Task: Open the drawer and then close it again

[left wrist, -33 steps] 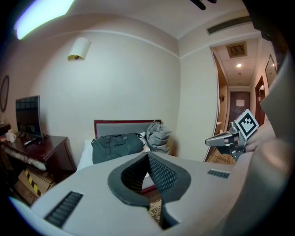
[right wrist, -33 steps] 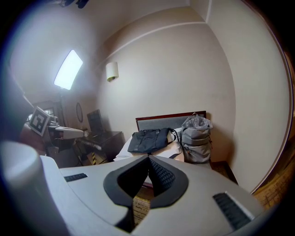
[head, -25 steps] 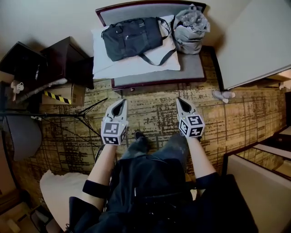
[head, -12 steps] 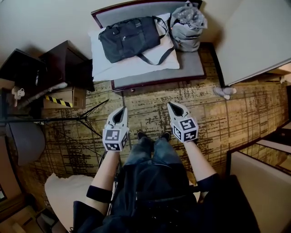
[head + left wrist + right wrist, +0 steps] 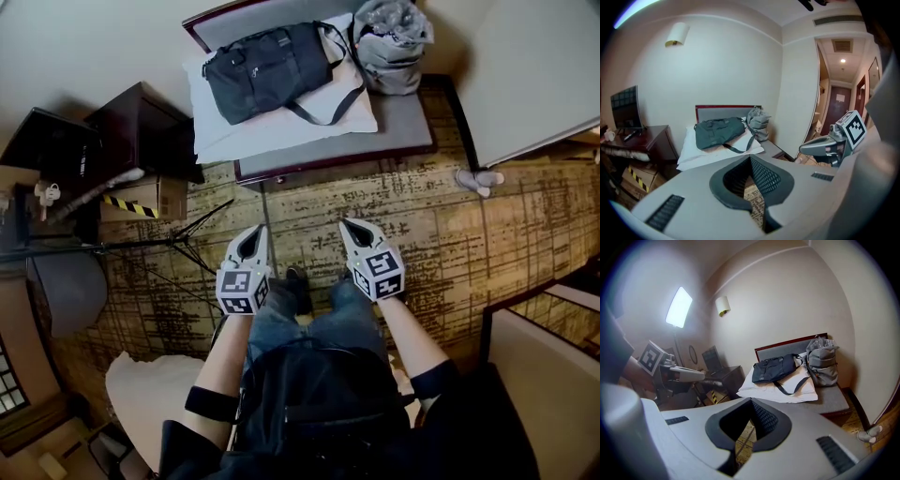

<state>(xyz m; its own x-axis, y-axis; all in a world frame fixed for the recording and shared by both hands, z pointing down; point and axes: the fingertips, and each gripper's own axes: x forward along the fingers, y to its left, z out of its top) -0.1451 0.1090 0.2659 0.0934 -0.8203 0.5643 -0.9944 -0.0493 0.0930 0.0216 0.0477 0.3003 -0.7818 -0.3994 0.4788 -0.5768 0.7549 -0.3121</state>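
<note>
Left gripper [image 5: 256, 231] and right gripper [image 5: 346, 226], both pressed together and empty, hover above the patterned carpet [image 5: 525, 225], well apart from the bench [image 5: 403, 117]. A dark cabinet [image 5: 141, 122] stands left of the bench; its drawer cannot be made out. A pillow [image 5: 281, 127], a duffel bag [image 5: 267, 67] and a backpack [image 5: 392, 42] lie on the bench.

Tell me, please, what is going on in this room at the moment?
A person stands on the patterned carpet with a gripper in each hand. The left gripper and the right gripper are both shut and empty, held low in front of the legs and pointing toward the bench, where a dark bag lies on a pillow beside a grey bag. Neither gripper touches any furniture; no drawer is being handled.
</note>
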